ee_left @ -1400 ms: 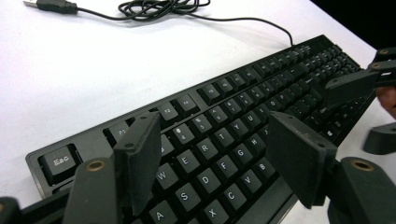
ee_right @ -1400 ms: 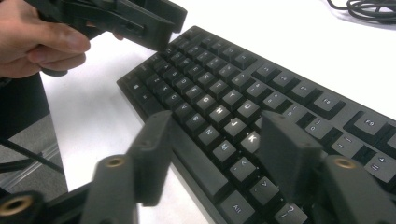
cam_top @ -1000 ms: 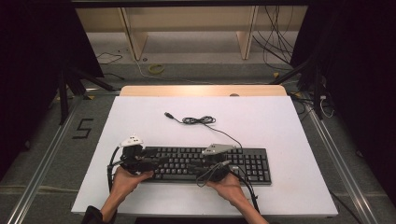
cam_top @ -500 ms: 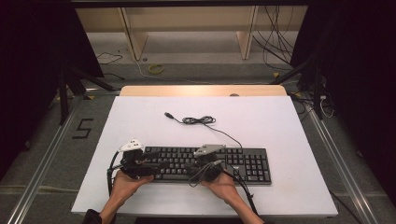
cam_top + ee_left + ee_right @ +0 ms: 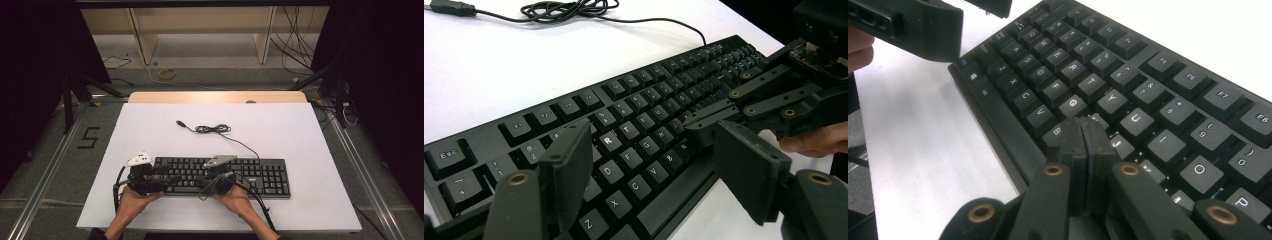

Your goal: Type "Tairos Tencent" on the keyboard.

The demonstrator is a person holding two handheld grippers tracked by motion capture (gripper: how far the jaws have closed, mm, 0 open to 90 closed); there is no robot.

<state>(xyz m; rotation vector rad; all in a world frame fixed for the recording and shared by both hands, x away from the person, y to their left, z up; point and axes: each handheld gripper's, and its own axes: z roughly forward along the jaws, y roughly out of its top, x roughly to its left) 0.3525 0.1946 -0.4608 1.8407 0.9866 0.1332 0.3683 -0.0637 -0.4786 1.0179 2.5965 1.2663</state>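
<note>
Right gripper (image 5: 1082, 131) is pressing down on the keyboard (image 5: 250, 172) with jaws fully closed, nothing held between them, tip sitting on the keys around H, just below Y and U in the right gripper view. Left gripper (image 5: 649, 165) is hovering over the left letter keys with jaws spread wide, gripping nothing, R and D keys showing between them. Keyboard is lying flat near the front edge of the white table (image 5: 300, 125), and its cable (image 5: 212, 129) is lying coiled behind it with the USB plug (image 5: 180, 123) loose on the table, unplugged. Judging by this, the work is key pressing with the closed tip, and it is looking mid-way: one key press is happening now, left gripper is not touching any key as far as I can tell, and which keys are left cannot be told.
</note>
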